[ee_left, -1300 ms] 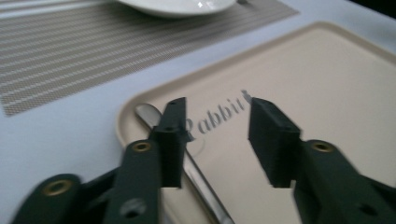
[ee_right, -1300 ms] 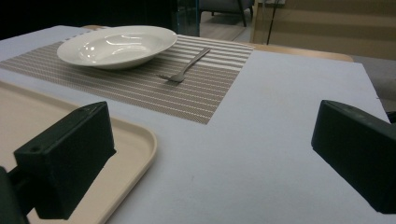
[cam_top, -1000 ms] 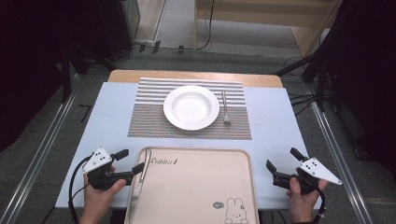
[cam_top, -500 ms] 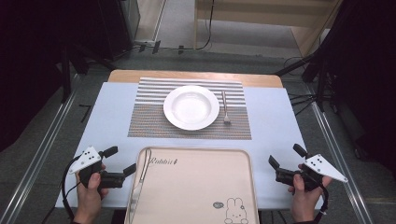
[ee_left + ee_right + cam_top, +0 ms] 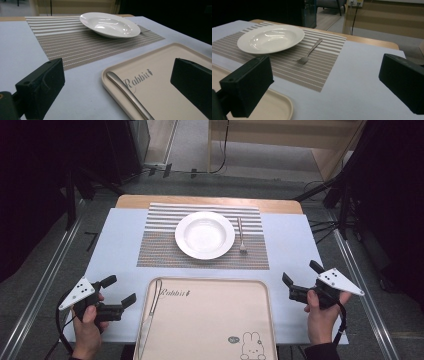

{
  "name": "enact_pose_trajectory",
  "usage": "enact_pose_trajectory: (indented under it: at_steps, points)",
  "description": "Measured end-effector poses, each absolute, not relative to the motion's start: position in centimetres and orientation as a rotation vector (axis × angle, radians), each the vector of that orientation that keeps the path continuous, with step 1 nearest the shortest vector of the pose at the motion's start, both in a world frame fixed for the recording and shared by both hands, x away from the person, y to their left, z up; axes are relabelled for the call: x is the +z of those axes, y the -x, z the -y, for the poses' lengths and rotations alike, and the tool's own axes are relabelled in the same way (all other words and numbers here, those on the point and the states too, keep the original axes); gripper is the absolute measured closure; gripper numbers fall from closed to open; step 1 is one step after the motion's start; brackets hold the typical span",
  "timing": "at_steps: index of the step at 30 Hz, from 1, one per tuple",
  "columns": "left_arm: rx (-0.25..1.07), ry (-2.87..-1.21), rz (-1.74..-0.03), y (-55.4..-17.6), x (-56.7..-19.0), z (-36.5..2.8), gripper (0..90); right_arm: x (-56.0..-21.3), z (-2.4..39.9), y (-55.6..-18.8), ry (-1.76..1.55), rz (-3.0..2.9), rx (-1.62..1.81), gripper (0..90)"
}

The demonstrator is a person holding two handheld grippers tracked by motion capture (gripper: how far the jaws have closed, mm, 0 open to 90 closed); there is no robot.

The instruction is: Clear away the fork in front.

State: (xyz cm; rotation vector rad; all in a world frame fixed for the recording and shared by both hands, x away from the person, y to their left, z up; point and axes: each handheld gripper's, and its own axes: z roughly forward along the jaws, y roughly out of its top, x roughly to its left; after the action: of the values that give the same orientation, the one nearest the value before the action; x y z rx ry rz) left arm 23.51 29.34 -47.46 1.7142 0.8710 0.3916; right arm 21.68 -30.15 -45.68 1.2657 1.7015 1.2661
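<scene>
Where frame crops, knife (image 5: pixel 130 96) tip hidden

Glossy ceramic plate (image 5: pixel 204 234), woven matt placemat (image 5: pixel 160 247) (probably vinyl), brushed-metal knife (image 5: pixel 130 96).

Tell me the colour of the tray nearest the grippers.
The tray is beige, with a rabbit print; the high view shows it best.

Soft, even light falls from above on the tabletop (image 5: pixel 300 245), while the surrounding room sinks into near black. Shadows are faint. The white plate (image 5: pixel 110 24) carries mild glare on its glossy bowl (clearest in both gripper views), where the close black jaws look soft and unfocused.
</scene>
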Motion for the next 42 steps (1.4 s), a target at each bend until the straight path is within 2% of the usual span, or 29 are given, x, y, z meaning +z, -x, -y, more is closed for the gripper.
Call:
enact_pose_trajectory:
  at_steps: [26, 42]
  points:
    - [0.403, -1.69, -0.88, -22.9, -48.0, -30.0, 0.0, -44.0, 24.8, -28.9, -1.26, -1.848, 1.211, 0.0]
    - [0.396, -1.694, -0.875, -22.9, -48.1, -30.1, 0.0, -43.4, 24.2, -33.5, -1.339, -1.914, 1.134, 0.0]
